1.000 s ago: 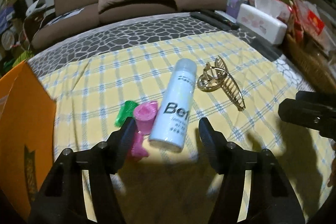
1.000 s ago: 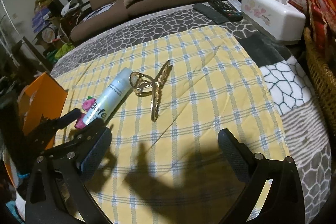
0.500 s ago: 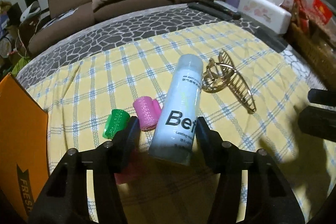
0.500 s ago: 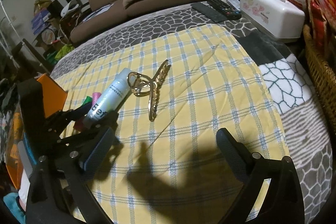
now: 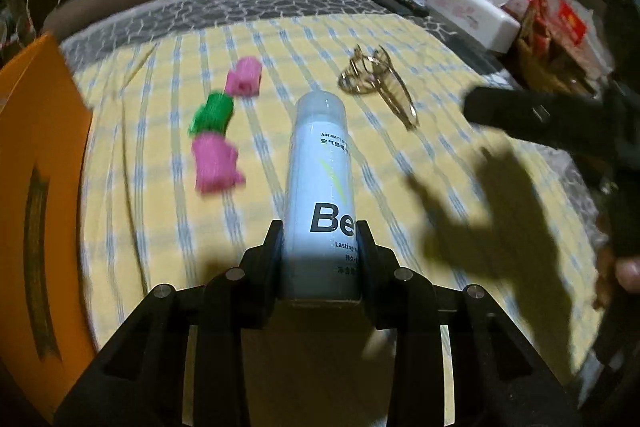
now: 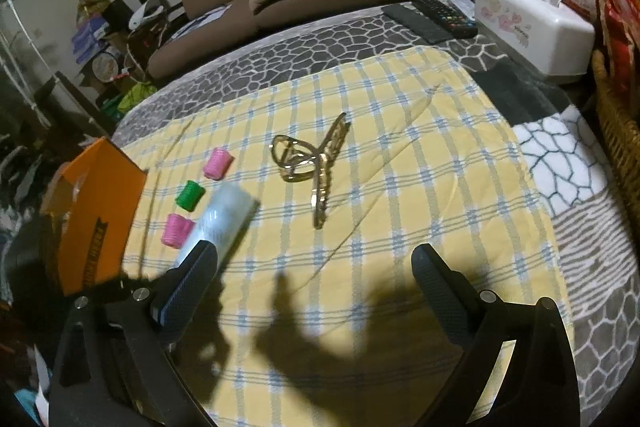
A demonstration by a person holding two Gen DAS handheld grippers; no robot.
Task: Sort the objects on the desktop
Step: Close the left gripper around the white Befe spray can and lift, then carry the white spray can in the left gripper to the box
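At the left edge of the yellow checked cloth [image 6: 400,155], an open orange cardboard box [image 6: 100,203] is stood, presumably as the sorting bin. Beside it, two pink and one green hair rollers [image 5: 212,115] are left lying. The white cylindrical spray bottle [image 5: 320,187] is clamped at its base by the left gripper [image 5: 320,259], lifted clear for carrying. A gold metal claw clip [image 6: 316,167] is left mid-cloth. The right gripper [image 6: 316,275] is held spread and empty near the front edge.

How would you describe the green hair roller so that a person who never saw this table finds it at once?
Start at the yellow checked cloth and go to its side nearest the orange cardboard box. Three small plastic hair rollers lie there in a row, beside the white spray bottle held in the left gripper. The green hair roller is the middle one, the only green between two pink hair rollers.
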